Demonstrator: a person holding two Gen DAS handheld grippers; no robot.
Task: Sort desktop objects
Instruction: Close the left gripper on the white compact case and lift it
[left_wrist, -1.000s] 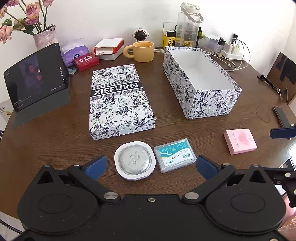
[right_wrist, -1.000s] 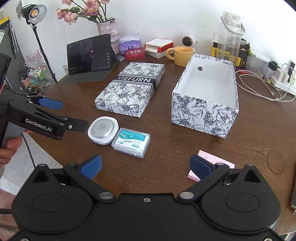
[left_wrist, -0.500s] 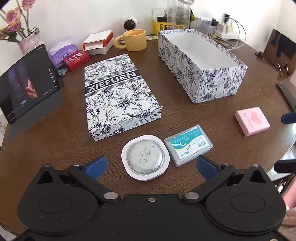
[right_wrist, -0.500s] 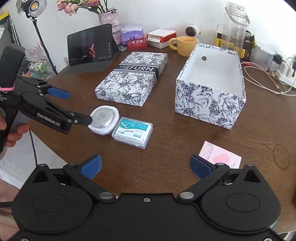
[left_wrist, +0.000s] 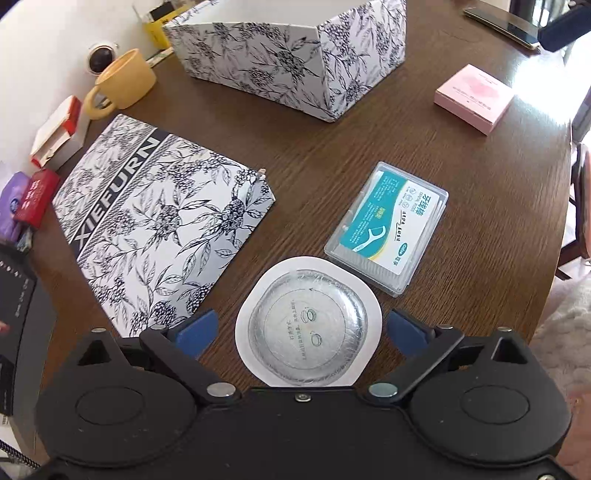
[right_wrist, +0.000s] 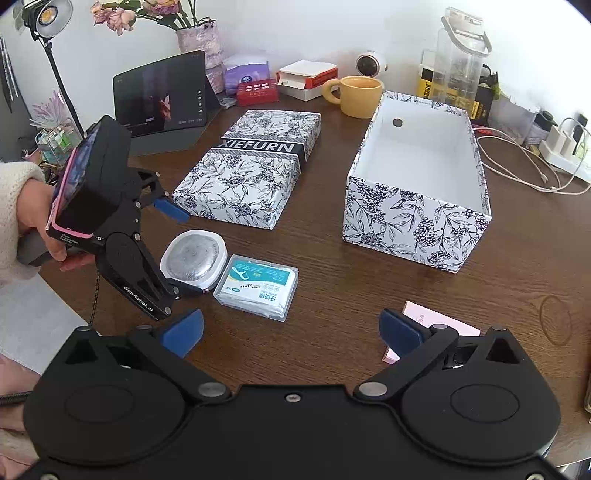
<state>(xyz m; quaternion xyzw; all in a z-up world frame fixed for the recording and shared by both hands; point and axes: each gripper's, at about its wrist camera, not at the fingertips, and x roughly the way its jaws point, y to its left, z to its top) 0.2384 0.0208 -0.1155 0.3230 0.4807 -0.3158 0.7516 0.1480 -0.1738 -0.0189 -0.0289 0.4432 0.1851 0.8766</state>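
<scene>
Bare wooden table (right_wrist: 332, 266) between floss case (right_wrist: 257, 286) and open box (right_wrist: 417, 221); lid (right_wrist: 251, 166) crowding behind.

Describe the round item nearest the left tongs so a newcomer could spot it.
Start at the lidless floral box and move toward the near table edge. Left of the clear floss-pick case sits a white container: round, with a crinkled silver foil top, unlike its rectangular neighbours.

Both wrist views overlook (left nearer) the table (left_wrist: 480, 258).
</scene>
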